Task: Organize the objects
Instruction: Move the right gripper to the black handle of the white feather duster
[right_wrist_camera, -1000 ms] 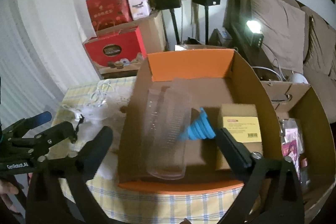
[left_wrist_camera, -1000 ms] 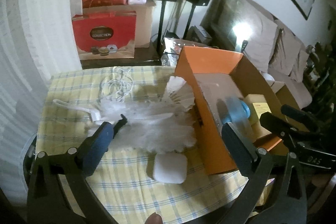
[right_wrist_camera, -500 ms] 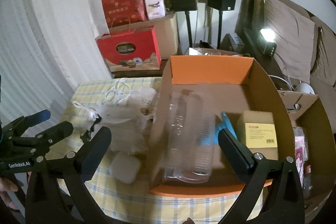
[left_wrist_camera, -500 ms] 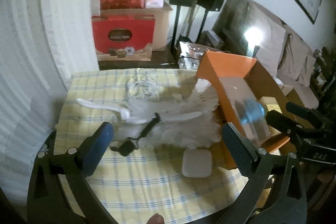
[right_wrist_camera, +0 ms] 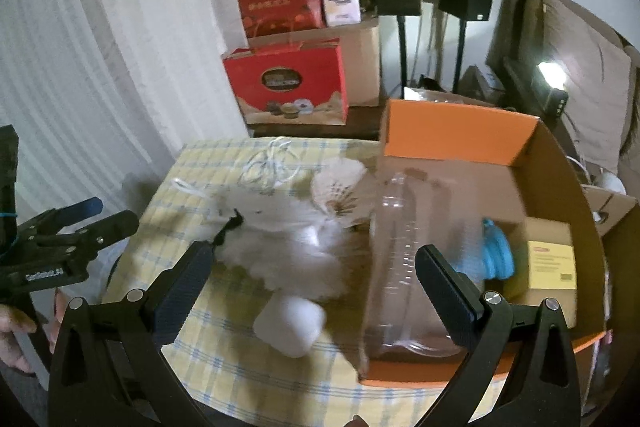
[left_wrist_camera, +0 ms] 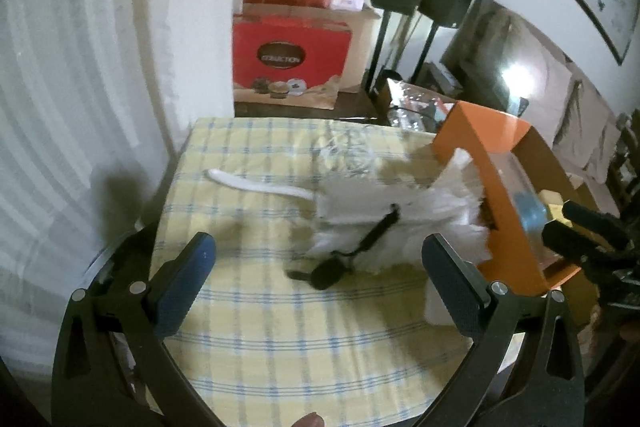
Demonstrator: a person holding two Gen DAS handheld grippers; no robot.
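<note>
Both the left hand-held gripper (left_wrist_camera: 318,279) and right hand-held gripper (right_wrist_camera: 314,287) hang spread and empty over the counter (left_wrist_camera: 280,331); beyond them the white feather duster (left_wrist_camera: 380,211) lies against the orange box (right_wrist_camera: 560,187), which holds a clear bottle (right_wrist_camera: 400,247)

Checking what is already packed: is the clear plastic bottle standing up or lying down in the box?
Lying down. The clear plastic bottle rests on its side on the floor of the orange cardboard box.
</note>
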